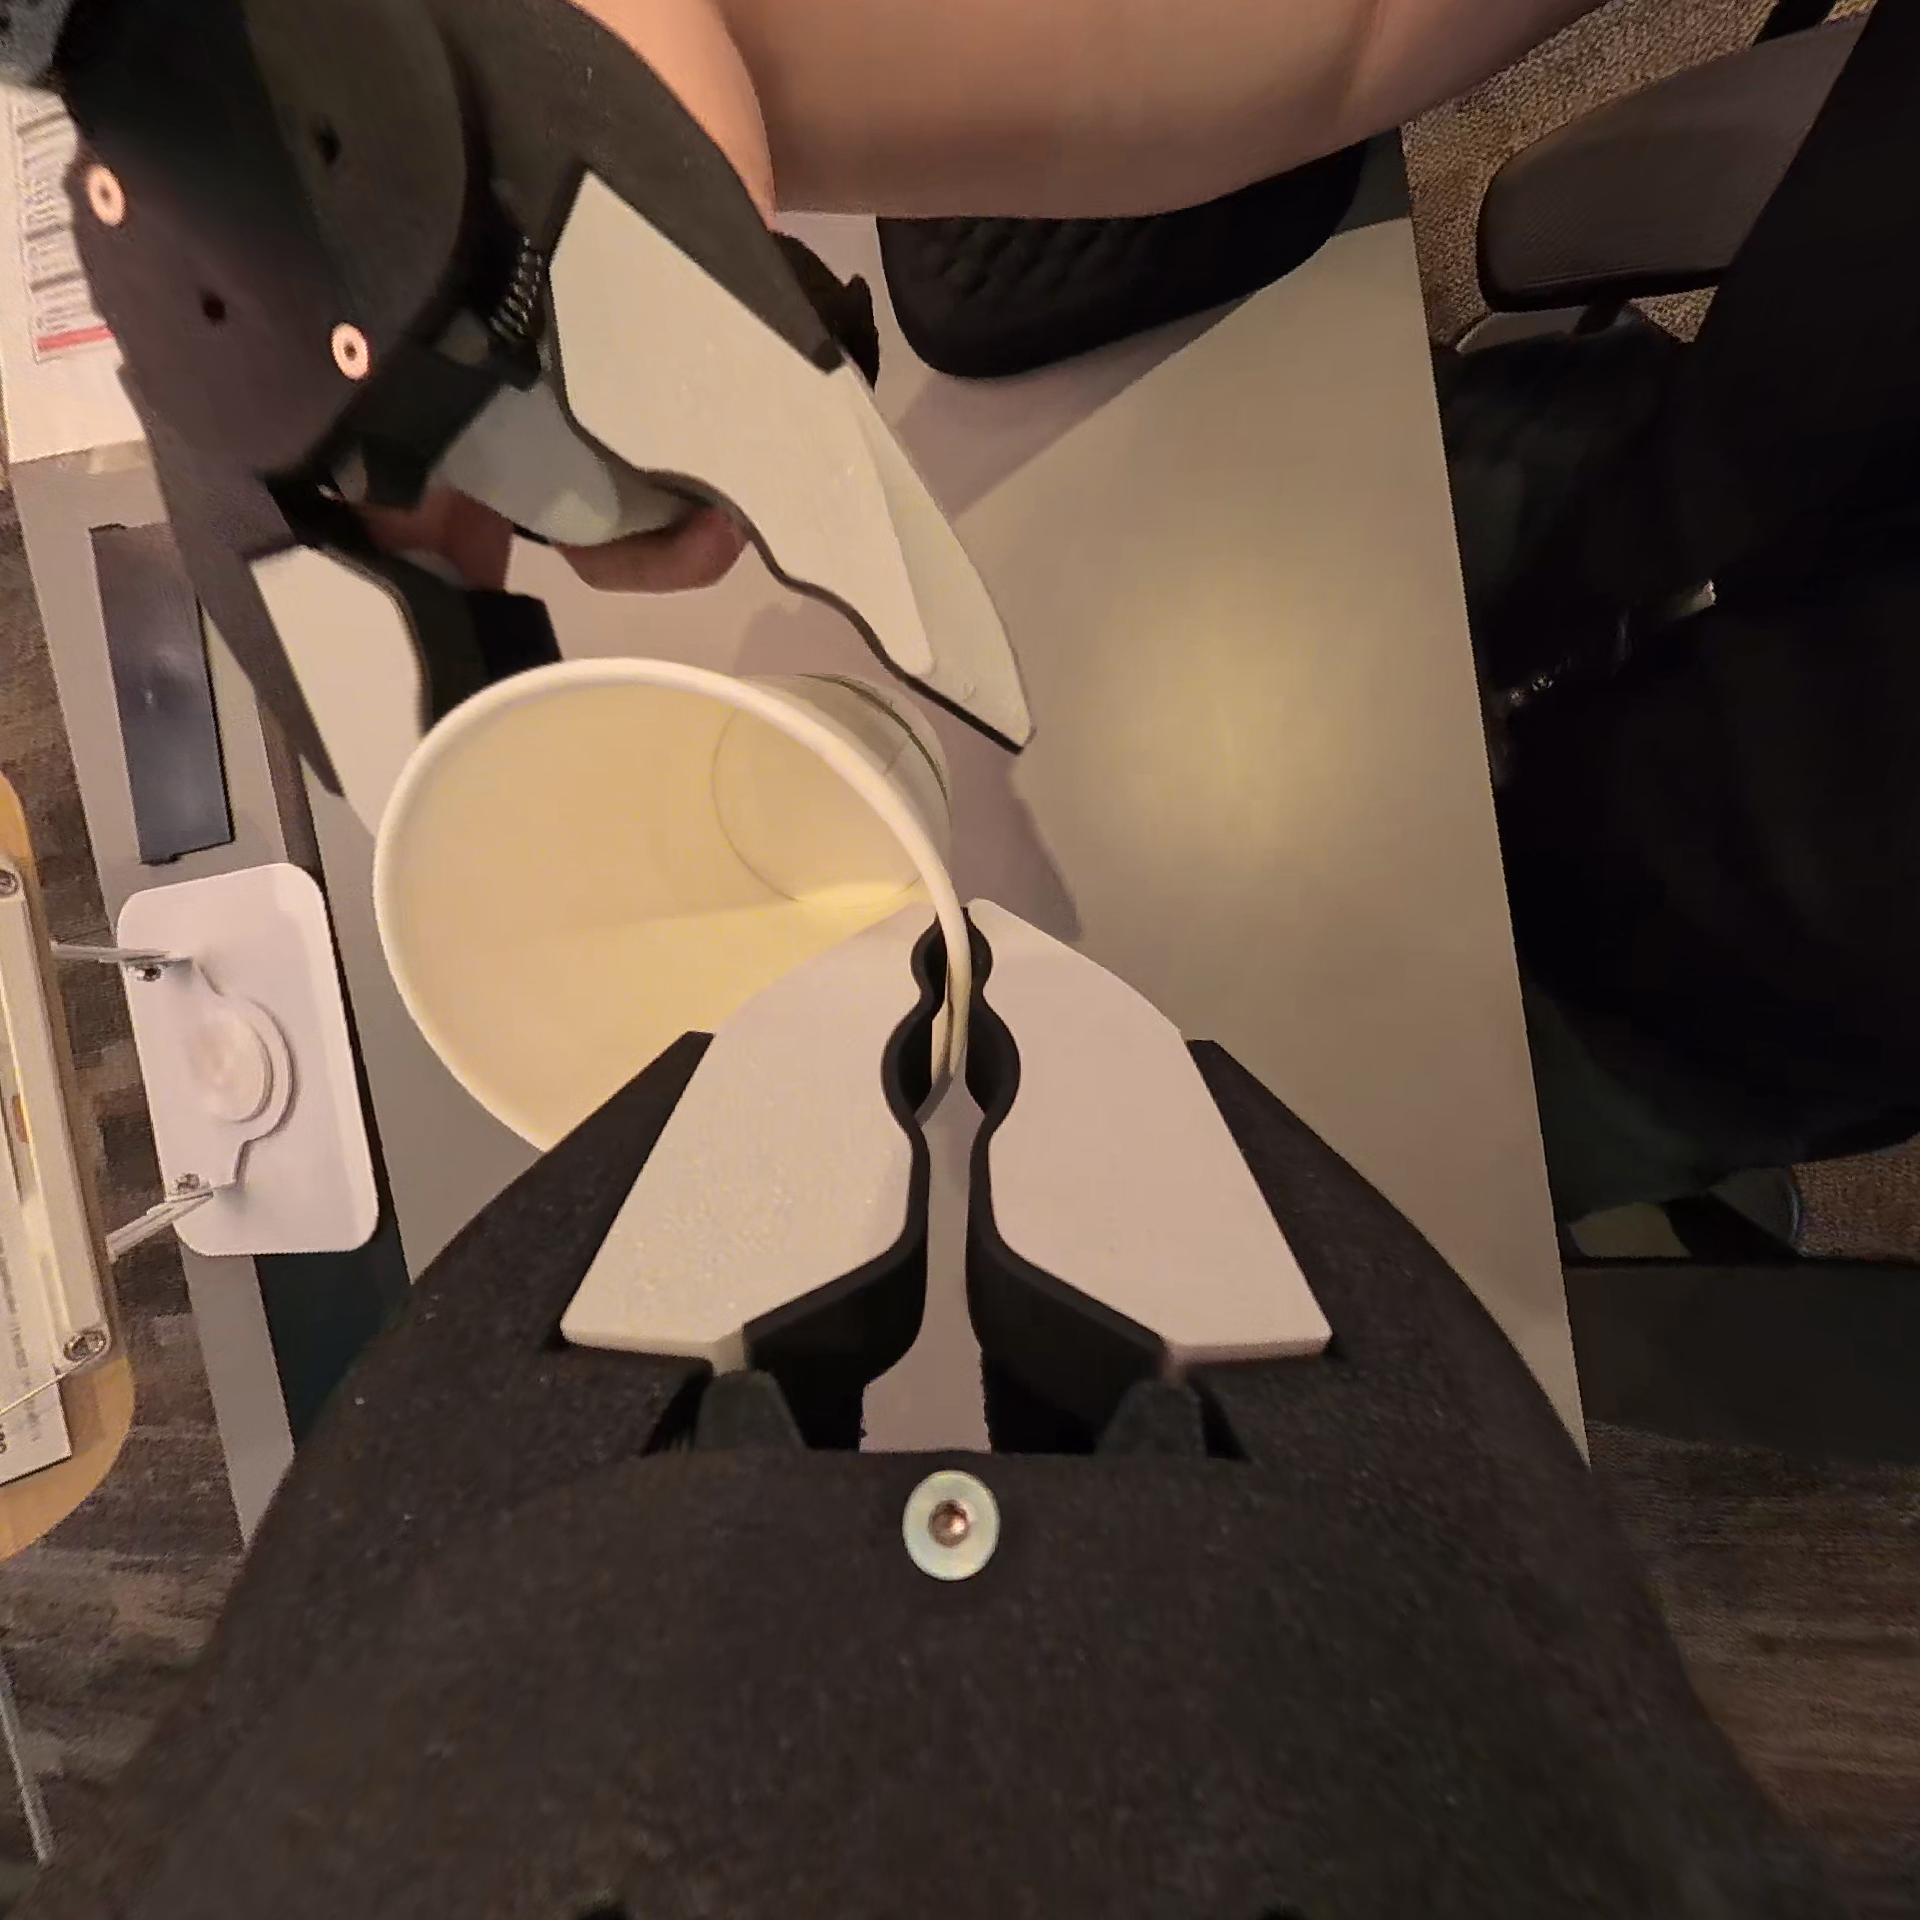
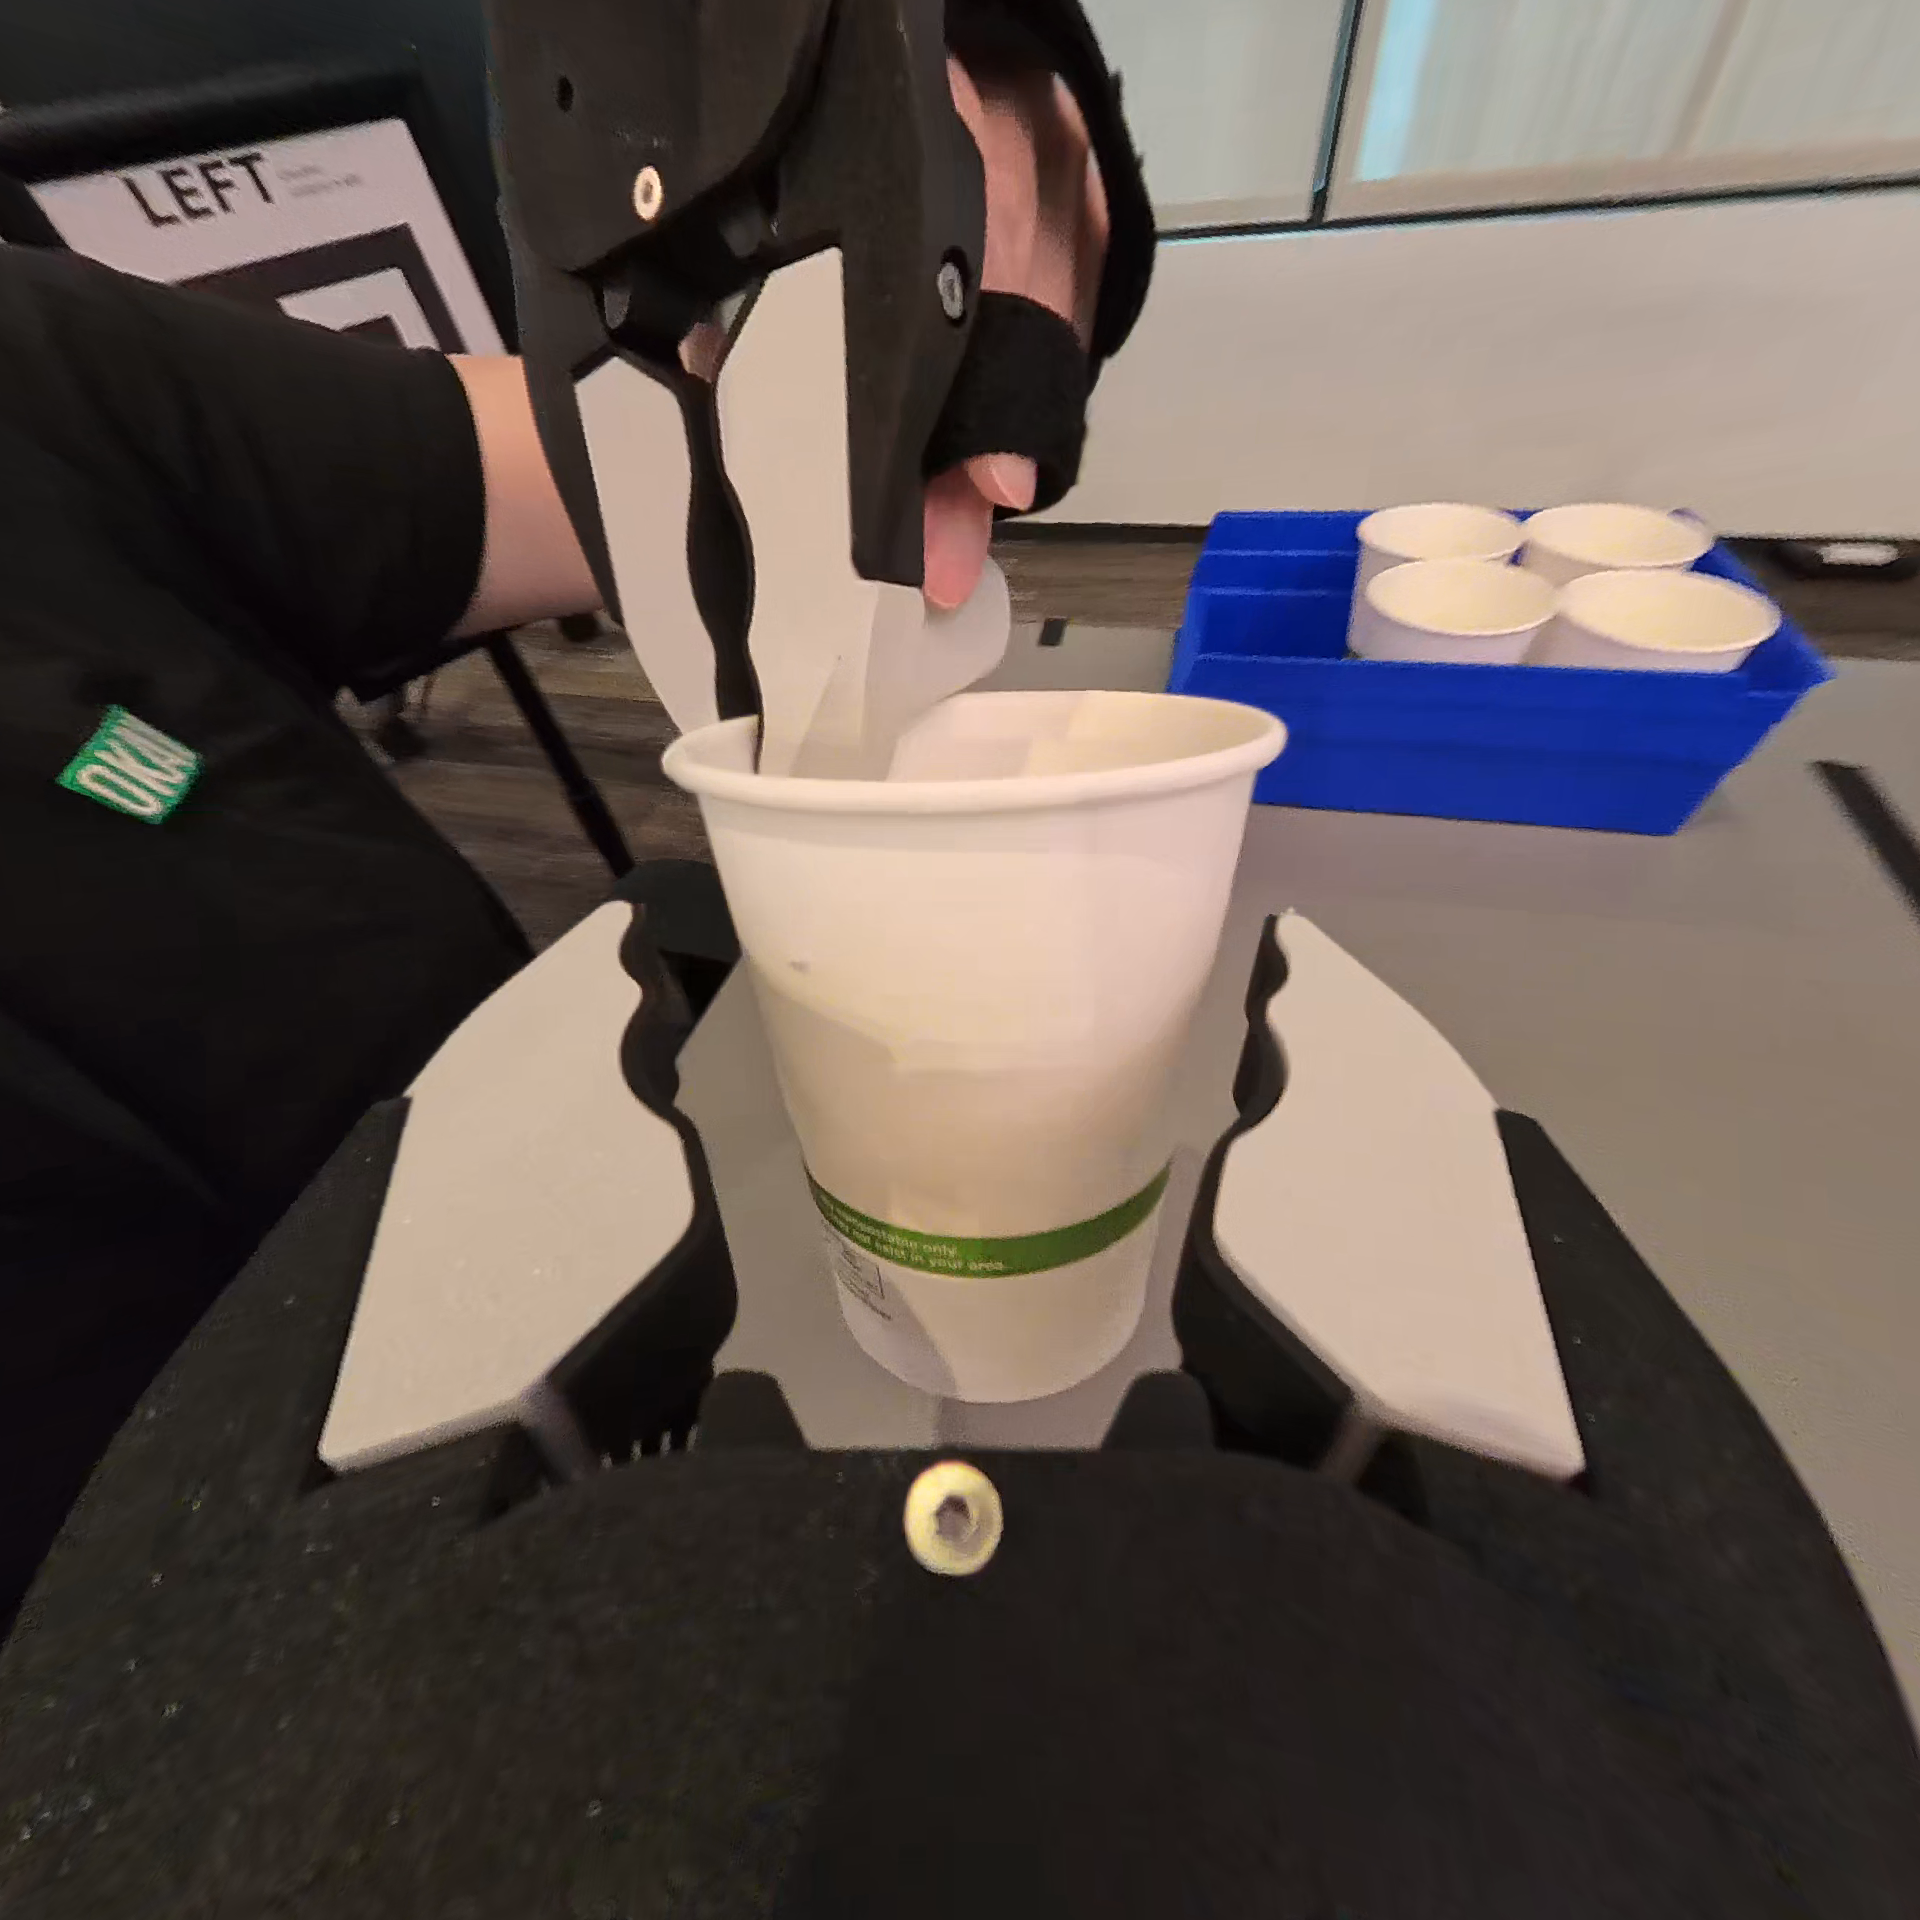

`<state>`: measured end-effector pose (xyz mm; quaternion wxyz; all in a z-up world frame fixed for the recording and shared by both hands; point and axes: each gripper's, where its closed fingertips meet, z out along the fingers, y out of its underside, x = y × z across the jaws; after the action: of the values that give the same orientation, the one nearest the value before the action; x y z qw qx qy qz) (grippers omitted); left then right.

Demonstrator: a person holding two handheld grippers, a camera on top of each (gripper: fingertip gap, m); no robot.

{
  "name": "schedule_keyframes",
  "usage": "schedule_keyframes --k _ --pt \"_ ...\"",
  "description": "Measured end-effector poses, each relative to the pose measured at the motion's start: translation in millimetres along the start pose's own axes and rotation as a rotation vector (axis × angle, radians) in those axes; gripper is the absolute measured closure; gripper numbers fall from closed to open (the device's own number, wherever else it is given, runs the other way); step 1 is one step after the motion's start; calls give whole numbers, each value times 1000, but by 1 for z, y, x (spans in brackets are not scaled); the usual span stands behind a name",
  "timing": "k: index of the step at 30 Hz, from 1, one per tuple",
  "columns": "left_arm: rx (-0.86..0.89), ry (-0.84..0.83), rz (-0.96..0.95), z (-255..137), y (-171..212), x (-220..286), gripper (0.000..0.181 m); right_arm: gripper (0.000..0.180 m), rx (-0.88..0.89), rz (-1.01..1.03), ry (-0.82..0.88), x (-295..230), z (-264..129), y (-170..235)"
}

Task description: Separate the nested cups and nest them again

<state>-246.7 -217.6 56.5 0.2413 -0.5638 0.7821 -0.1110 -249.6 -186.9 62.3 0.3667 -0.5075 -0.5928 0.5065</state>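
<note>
A white paper cup with a green band near its base stands upright between the fingers of my right gripper. The right jaws are open, a gap on each side of the cup. My left gripper is shut on the cup's rim, one finger inside the cup and one outside. In the right wrist view it comes down from above onto the rim's left side. The left wrist view looks into the cup; the right gripper straddles its base. I cannot tell whether a second cup sits inside.
A blue tray holding several small white cups stands at the back right of the grey table. A person's black sleeve is close on the left. A white bracket sits by the table's left edge; an office chair lies beyond.
</note>
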Motion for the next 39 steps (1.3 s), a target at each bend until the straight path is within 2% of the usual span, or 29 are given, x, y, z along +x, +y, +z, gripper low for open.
schedule_keyframes --k 3,4,9,12,14,16,19,22,25,28,34,37,39 --pt "9 15 9 3 -4 1 181 79 -39 23 -25 0 4 9" --pt "8 20 12 4 -5 2 181 89 -54 13 -36 -1 5 12" --pt "5 50 2 8 -2 5 180 90 -68 44 -86 -2 8 18" --pt "-30 12 -24 11 5 -3 156 91 -43 61 -114 -1 7 18" --pt "-68 -41 -34 13 14 -11 147 91 -40 73 -87 8 3 22" --pt "-110 -138 -34 9 23 -25 146 91 -41 88 -42 22 -4 30" --pt "-275 -420 44 -11 47 -65 149 90 -44 142 69 53 -23 45" --pt "-447 -701 158 -43 65 -101 154 90 -59 178 225 85 -53 61" --pt "-619 -868 237 -66 82 -123 157 90 -25 210 346 104 -88 64" --pt "-734 -912 235 -73 98 -130 156 90 13 211 455 110 -121 56" --pt "-711 -925 209 -68 102 -135 155 89 5 132 753 89 -196 23" --pt "-705 -910 189 -68 109 -135 155 89 53 111 936 70 -256 5" --pt "-703 -904 181 -67 113 -134 155 90 85 111 1095 56 -312 -1"
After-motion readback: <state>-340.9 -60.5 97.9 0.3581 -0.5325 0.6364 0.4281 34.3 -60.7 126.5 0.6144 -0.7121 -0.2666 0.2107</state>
